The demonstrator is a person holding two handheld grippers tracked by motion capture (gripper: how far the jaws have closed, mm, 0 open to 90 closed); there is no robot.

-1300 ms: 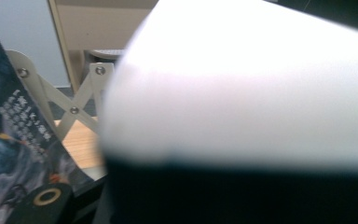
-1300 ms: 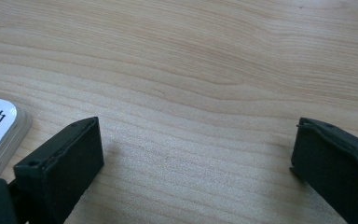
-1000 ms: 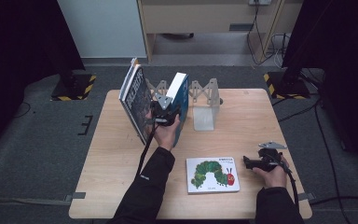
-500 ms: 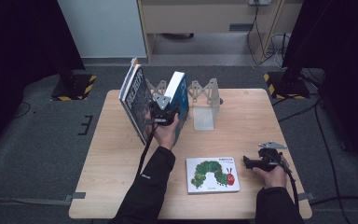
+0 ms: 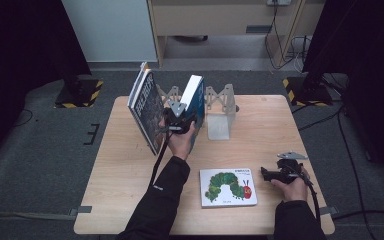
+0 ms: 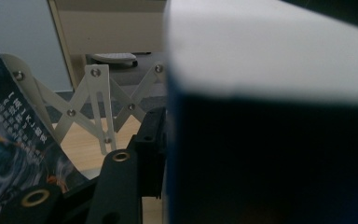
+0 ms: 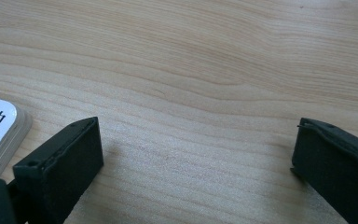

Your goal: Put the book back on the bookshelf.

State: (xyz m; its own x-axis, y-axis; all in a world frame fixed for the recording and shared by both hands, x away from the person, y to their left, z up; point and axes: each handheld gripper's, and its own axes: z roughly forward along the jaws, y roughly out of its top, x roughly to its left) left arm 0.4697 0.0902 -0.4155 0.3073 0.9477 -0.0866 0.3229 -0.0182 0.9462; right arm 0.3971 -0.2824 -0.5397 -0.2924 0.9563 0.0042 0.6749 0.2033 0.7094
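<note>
While the left gripper (image 5: 180,119) stayed at the back of the pale wooden table (image 5: 120,165), its black jaws had just been opening a little. The thick blue book with white page edges (image 5: 195,95) stood between them in the white folding book rack (image 5: 220,107). In the left gripper view, the near jaw sat right beside the blue cover, but whether the jaws pressed on it could not be told. This book stood upright and tipped a bit to the left.

Just left of that hand leaned a big dark book with a picture cover (image 5: 145,107), tilted against the end of the rack. It stood close beside the gripper, with the rack's white crossed bars behind.

Well apart, near the front edge, lay a flat white board book with a green caterpillar (image 5: 228,187). The right gripper (image 5: 266,173) rested on the table just to the right of it, with its jaws wide apart and only bare wood between them.
</note>
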